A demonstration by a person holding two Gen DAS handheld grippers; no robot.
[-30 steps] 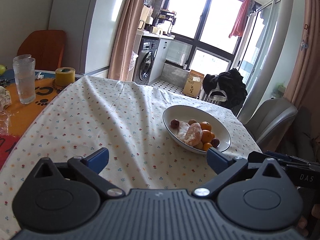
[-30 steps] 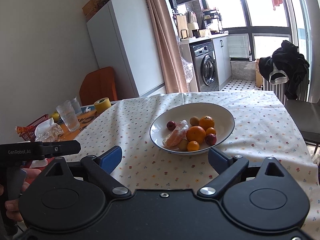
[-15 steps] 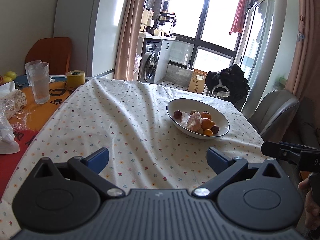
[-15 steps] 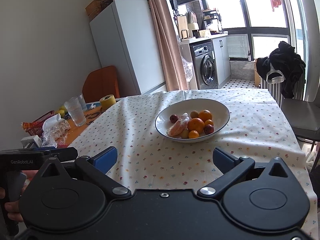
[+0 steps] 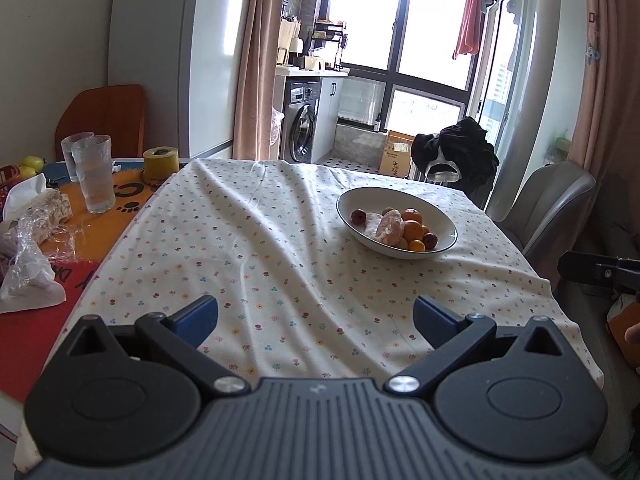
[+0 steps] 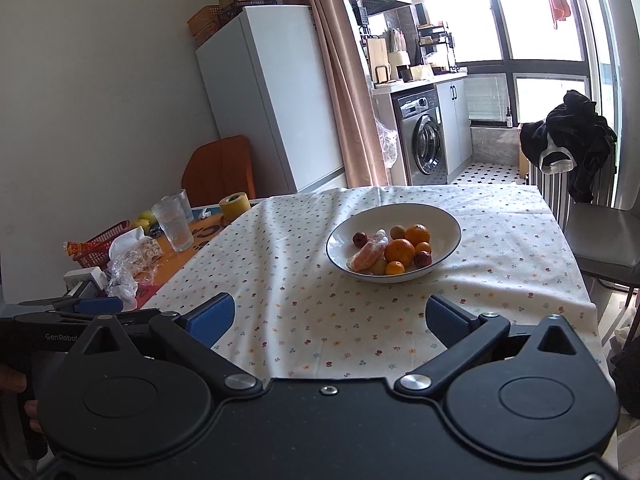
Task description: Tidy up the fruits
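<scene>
Baskets (image 6: 208,20) atop fridge (image 6: 276,96) appear only from right wrist.

— What sort of place is this?
— A home, a dining corner off the kitchen: white fridge (image 6: 268,92), washing machine (image 6: 424,136) under a counter, curtain (image 5: 256,60).
— Anything else?
— A flowered cloth (image 5: 280,248) on the bench, drinking glasses (image 5: 94,172), a padded chair (image 5: 548,204), laundry hanging by the window (image 5: 470,20).
</scene>
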